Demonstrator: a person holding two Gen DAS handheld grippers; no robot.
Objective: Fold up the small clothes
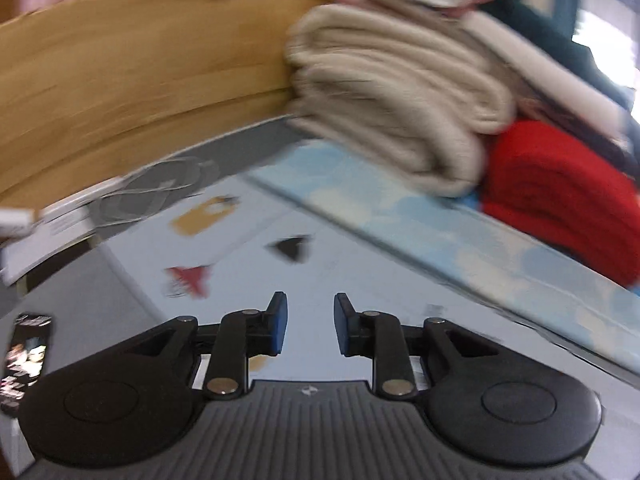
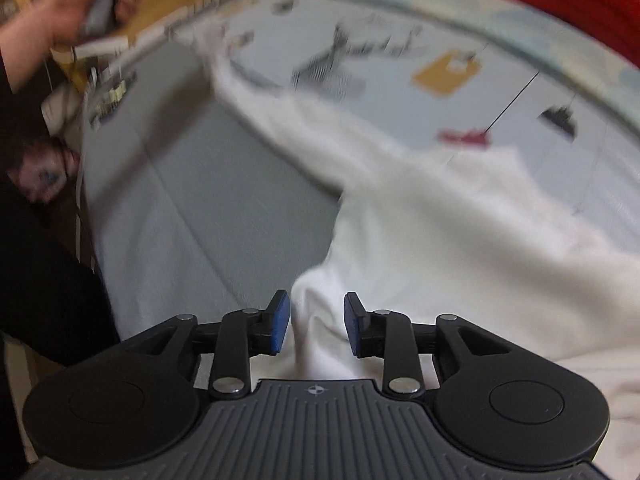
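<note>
1. White garment (image 2: pixel 420 216) is lying spread and rumpled across the pale printed surface (image 2: pixel 240 200), reaching from the near right toward the far left.
2. We are judging it light, soft and limp, so it will be sagging and sliding unless pinched at an edge or corner.
3. We are seeing the right tool (image 2: pixel 316 324) gaping around a raised fold of the white cloth, not clamping it.
4. We are seeing the left tool (image 1: pixel 310 326) gaping with nothing between its pads, hovering over the printed surface.
5. Folded beige knit (image 1: pixel 392 96) and red cloth (image 1: pixel 560 200) are sitting far right in a stack, crowding that side.
</note>
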